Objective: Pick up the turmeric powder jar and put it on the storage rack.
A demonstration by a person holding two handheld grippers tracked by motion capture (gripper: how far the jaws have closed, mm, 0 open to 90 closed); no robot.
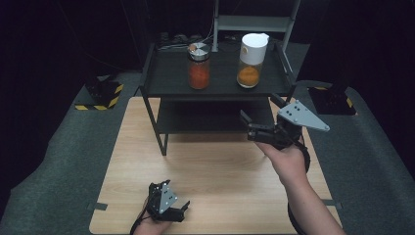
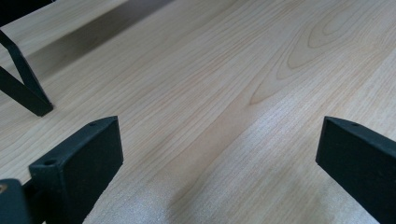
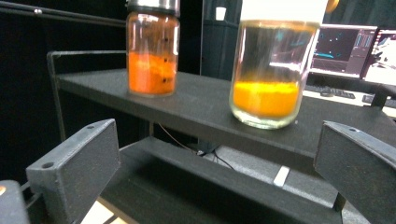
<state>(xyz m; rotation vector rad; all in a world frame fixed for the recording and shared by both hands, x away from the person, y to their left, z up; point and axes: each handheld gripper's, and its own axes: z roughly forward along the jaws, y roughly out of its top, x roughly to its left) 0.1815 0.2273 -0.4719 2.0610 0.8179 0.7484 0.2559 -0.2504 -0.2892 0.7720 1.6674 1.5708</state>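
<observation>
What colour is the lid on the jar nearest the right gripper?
White lid; high view shows it best.

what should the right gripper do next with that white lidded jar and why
Probably ease the right gripper forward and a little up toward the white-lidded jar. Its jaws stand wide open and empty, short of the top shelf, with the jar sitting between them in the right gripper view. The left gripper waits open over the table.
</observation>
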